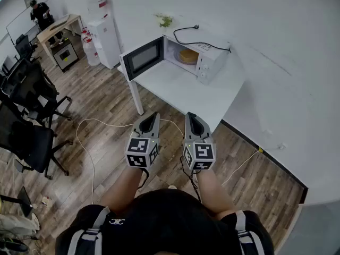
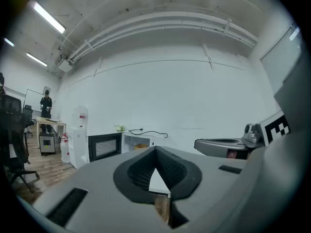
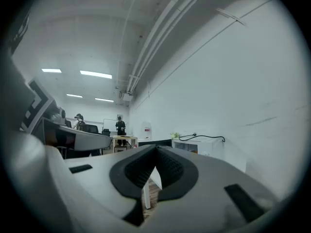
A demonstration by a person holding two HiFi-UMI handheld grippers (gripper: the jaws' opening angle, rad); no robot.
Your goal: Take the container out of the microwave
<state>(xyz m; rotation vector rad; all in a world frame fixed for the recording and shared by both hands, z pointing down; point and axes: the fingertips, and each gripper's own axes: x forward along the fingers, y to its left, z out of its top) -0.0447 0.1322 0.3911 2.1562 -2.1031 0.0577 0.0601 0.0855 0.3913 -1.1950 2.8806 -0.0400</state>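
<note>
A white microwave point(image 1: 204, 61) stands on a white table point(image 1: 183, 92) against the wall, its dark-windowed door point(image 1: 142, 57) swung open to the left. Inside sits a round tan container point(image 1: 187, 56). My left gripper point(image 1: 153, 115) and right gripper point(image 1: 190, 115) hover side by side over the wooden floor, short of the table's near edge, both shut with nothing in them. The left gripper view looks past its closed jaws point(image 2: 155, 150) at the microwave point(image 2: 138, 142), the door point(image 2: 104, 146) and the container point(image 2: 141, 146). In the right gripper view, the microwave point(image 3: 198, 144) shows beyond the gripper point(image 3: 156, 149).
Black office chairs point(image 1: 29, 97) crowd the left side. A water dispenser point(image 1: 108, 39) stands left of the table, a wooden desk point(image 1: 59, 26) and a person point(image 1: 40, 12) beyond it. A white cable point(image 1: 87, 142) loops on the floor. A black power cord point(image 1: 199, 36) and a small plant point(image 1: 165, 20) lie behind the microwave.
</note>
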